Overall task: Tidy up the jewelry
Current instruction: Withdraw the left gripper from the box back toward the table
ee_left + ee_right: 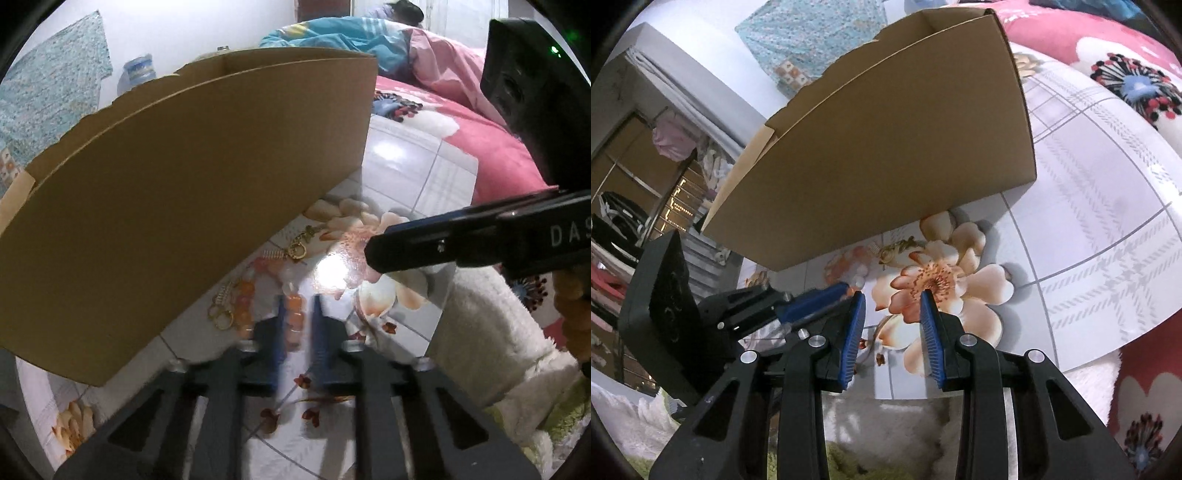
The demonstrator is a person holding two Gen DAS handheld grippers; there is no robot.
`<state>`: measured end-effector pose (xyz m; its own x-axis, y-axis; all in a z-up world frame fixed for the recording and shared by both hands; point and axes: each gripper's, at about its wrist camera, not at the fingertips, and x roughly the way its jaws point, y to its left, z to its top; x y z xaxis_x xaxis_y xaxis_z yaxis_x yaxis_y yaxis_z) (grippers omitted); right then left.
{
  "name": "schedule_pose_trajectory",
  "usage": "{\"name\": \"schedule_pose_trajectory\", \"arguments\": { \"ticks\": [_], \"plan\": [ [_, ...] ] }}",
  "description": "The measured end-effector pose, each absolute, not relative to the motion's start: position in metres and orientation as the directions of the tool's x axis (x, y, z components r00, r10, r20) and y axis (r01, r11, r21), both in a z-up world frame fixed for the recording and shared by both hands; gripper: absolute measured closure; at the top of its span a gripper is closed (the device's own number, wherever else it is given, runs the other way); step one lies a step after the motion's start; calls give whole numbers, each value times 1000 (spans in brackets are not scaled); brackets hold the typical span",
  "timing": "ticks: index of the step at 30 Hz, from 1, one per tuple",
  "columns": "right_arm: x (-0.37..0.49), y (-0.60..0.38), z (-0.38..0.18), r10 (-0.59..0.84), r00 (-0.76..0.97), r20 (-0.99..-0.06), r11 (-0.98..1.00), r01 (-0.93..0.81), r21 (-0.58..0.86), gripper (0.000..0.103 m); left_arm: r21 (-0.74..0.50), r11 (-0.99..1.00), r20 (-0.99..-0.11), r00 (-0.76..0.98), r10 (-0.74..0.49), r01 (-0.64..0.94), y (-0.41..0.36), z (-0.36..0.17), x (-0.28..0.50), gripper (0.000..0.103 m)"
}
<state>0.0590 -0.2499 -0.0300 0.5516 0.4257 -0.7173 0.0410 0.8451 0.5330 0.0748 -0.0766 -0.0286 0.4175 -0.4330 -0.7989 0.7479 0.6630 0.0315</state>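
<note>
A cardboard box stands on your flowered desk. Beside its near wall lie beaded bracelets with gold clasps. Your left gripper is clenched on an orange bead strand. Your right gripper hangs released over the desk, holding nothing.

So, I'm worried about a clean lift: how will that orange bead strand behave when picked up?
The orange bead strand will probably droop limply, being many separate beads. The smooth, glossy beads may slip in the left claw. Its gold clasps will likely dangle.

Pink floral bedding, white fluffy rug
</note>
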Motion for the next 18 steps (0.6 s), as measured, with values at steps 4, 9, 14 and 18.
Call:
{"name": "schedule_pose_trajectory", "arguments": {
  "ticks": [4, 9, 14, 18],
  "plan": [
    [55, -253, -35, 431, 559, -708, 839, 40, 542, 72, 2, 670, -771, 428, -472, 743, -72, -15, 76, 94],
    [47, -256, -35, 432, 571, -699, 836, 38, 548, 72, -120, 681, -691, 432, -579, 722, -43, 30, 75, 94],
    [35, -269, -41, 439, 574, -691, 826, 46, 562, 72, -336, 696, -660, 370, -655, 634, 2, 45, 90, 94],
    [35, -269, -42, 444, 569, -692, 820, 54, 570, 72, -418, 774, -715, 353, -604, 476, 45, 13, 105, 94]
  ]
}}
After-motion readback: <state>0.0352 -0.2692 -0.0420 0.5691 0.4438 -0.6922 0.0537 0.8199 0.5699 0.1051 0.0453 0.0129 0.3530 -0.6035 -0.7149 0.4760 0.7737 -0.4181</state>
